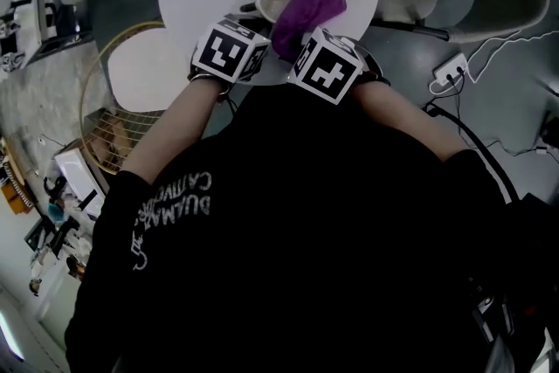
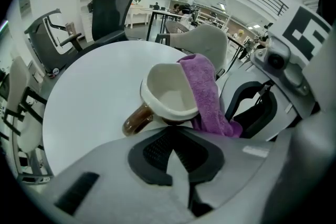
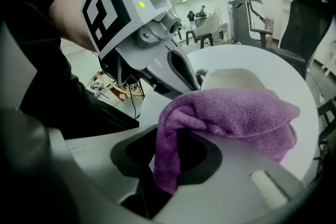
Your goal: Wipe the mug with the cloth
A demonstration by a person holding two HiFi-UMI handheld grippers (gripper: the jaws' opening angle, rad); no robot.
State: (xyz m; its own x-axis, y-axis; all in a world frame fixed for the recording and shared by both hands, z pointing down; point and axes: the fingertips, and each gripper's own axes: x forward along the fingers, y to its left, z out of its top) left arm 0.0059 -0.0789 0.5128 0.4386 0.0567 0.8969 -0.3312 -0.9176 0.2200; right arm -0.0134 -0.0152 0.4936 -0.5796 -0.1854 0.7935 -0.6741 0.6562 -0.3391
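**A:** Trying to work out how that mug handles. Glazed ceramic, going by the cream inside and brown handle?

**B:** Looks it. Starting closest in: got the left hand-held gripper closed right down, pinching the mug's wall at the lower rim, just past its tips. Keeps it tipped over the table, mouth turned back toward the hand-held gripper, handle out to the left of the tips. Can't tell whether any part rests on the table. Guessing stiff, slick and easy to chip, so wouldn't trust that thin rim pinch against much sideways push.

**A:** Better spot to grab?

**B:** Probably the handle, or deeper over the wall. Just a hunch.

**A:** And the cloth?

**B:** Purple terry, so soft, light and floppy by the look of it. Seeing one fold run down between the jaws of the right hand-held gripper, clamped tight there, with the rest bunched just beyond the tips and draped over the mug. Should mould round the rim fine. Would grab a thick bunch to avoid slippage.

**A:** Any brand or writing?

**B:** Behind both: pale lettering on the black top, upside down, too garbled to read properly. Only black-and-white squares on the marker cube, no letters. Nothing spotted on mug or cloth. Further out past the table, just an office chair, no legible signs.
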